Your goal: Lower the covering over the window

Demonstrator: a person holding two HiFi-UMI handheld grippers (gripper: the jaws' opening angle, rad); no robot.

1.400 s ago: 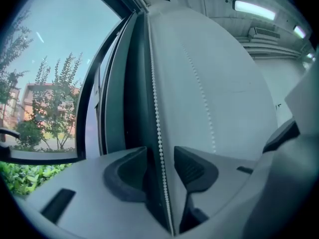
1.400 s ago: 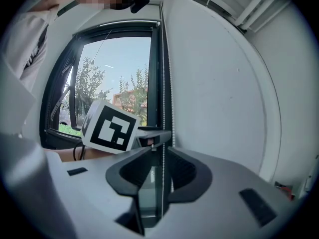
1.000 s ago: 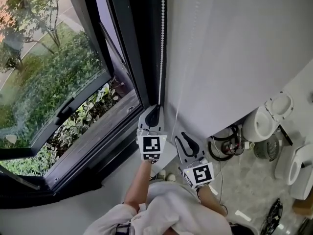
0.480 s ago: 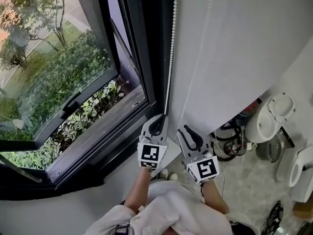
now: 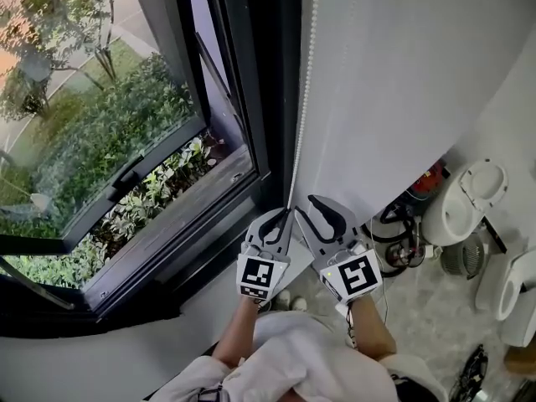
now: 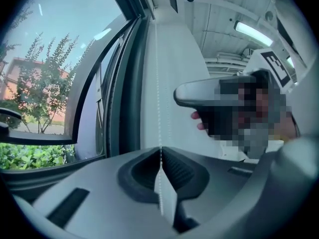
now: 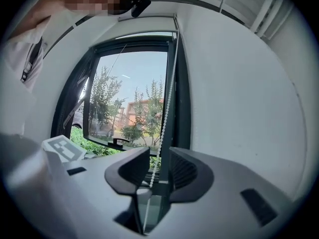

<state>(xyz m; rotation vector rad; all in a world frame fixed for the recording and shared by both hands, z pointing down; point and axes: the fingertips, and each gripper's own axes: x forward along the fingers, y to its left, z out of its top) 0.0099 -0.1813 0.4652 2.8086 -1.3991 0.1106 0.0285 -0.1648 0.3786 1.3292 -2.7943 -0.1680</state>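
item one: white beaded pull cord [image 5: 303,115], hanging straight down just beside the black metal window frame [image 5: 251,99], with the plain white wall [image 5: 402,82] on its other side.

item two: your left hand-held gripper [image 5: 283,214], pointing level toward the wall. you are clenching its jaws fully on the cord, which is rising straight up from between the closed pads.

item three: your right hand-held gripper [image 5: 313,201], sitting just beside the left one. its jaws have just been opening and are now standing apart. the cord is passing between them with neither pad pressing on it.

item four: the clear window glass [image 7: 129,103], showing trees and green shrubs outside.
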